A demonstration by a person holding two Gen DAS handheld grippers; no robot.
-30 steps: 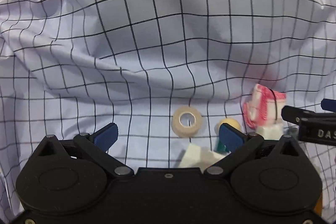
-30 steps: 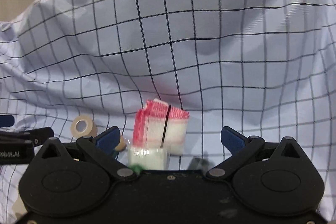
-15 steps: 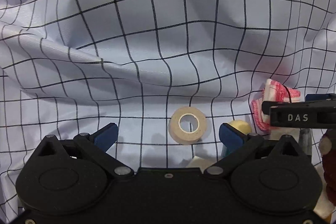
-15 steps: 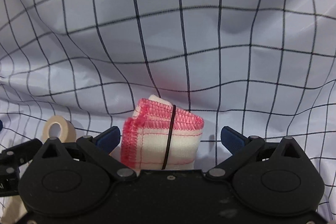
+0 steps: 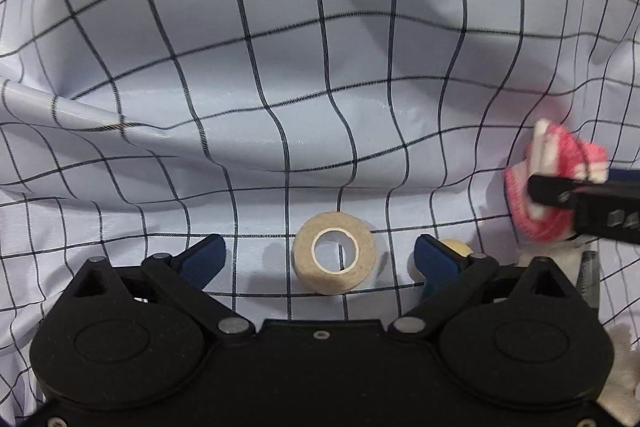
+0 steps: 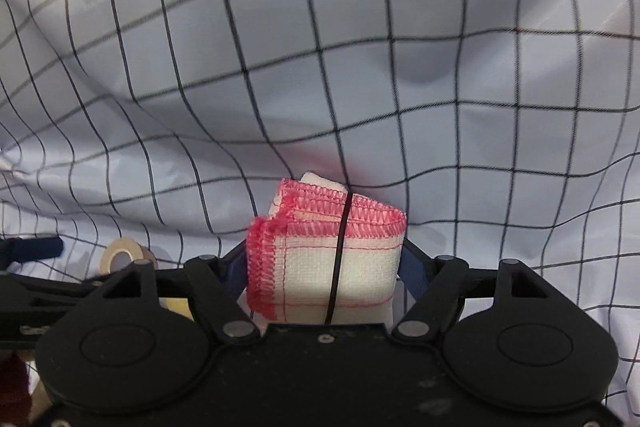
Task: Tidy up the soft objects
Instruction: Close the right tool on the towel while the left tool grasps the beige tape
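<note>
Rumpled white grid-check cloth (image 5: 280, 67) covers everything. The left gripper (image 5: 320, 255) angles down, jaws wide but closing around the tape roll (image 5: 334, 253), not touching. The right gripper (image 6: 322, 267) is closing, pads against the pink-edged folded cloth (image 6: 324, 251).

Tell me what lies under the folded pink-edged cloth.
Under the folded cloth only the checked sheet shows around it, with something white at its base; the right gripper, jaws closing, hides the rest.
</note>
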